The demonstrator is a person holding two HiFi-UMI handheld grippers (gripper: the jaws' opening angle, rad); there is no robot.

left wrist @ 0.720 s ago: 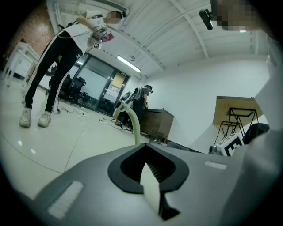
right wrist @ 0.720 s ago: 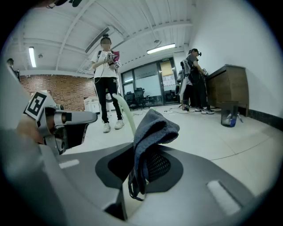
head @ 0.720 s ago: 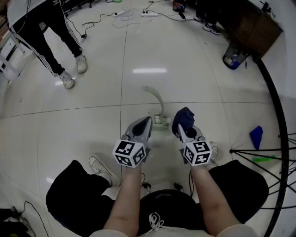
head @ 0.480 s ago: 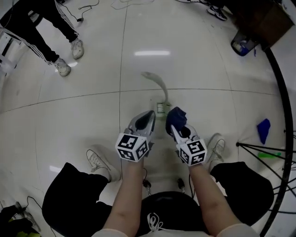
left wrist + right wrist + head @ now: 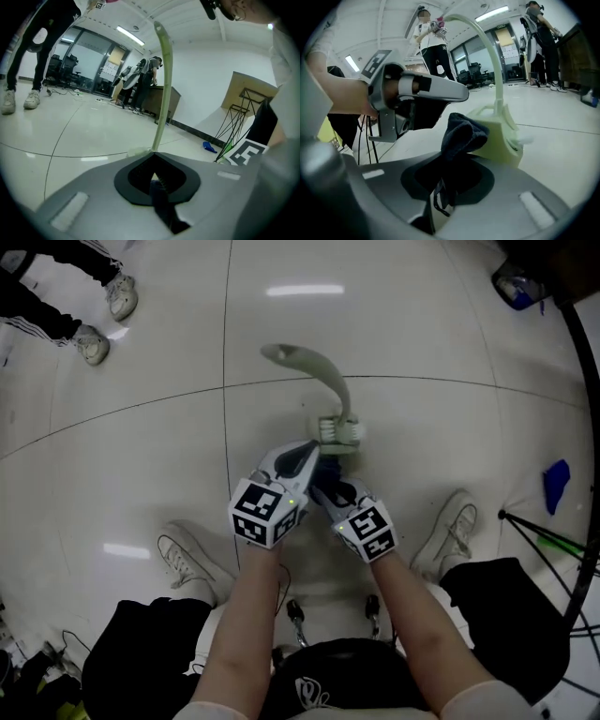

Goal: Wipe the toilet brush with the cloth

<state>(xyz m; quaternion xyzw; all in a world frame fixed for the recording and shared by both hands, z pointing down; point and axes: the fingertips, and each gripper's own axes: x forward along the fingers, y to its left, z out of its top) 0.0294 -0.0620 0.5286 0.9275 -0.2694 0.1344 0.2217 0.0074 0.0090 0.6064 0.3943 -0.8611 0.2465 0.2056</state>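
Overhead, the person's bare left forearm (image 5: 248, 615) and bare right forearm (image 5: 412, 615) reach forward and down and angle inward. The grey plastic left gripper (image 5: 309, 454) and grey plastic right gripper (image 5: 330, 493) thus meet nearly tip to tip in a narrow V above the glossy pale floor tiles (image 5: 141, 446). Just beyond their tips is the pale green plastic toilet brush (image 5: 343, 409), its blocky head with short white bristles nearest the grippers. Its thin handle sweeps away in a curve to a flattened end. A wad of dark navy cloth (image 5: 328, 476) sits at the right gripper's tip, close against the brush head. Along the left gripper's own view, its fingers are closed together, their dark ridged pads leaving only a small chink. The brush handle rises as a slim pale stalk right behind the tips, and whether the fingers touch the brush cannot be told. At that view's right edge shows the right gripper's checkered marker cube (image 5: 246, 152). Along the right gripper's view, the fingers are clamped on the cloth. Soft, nappy fabric is pinched between the dark pads, bunches into a rounded lump past the tips, and trails a loose hem loop below. The lump lies against the smooth, boxy green head of the brush, from which the handle arches upward. The left gripper comes in from the left of this view, its tapered tip pointing at the handle and ending just short of it.
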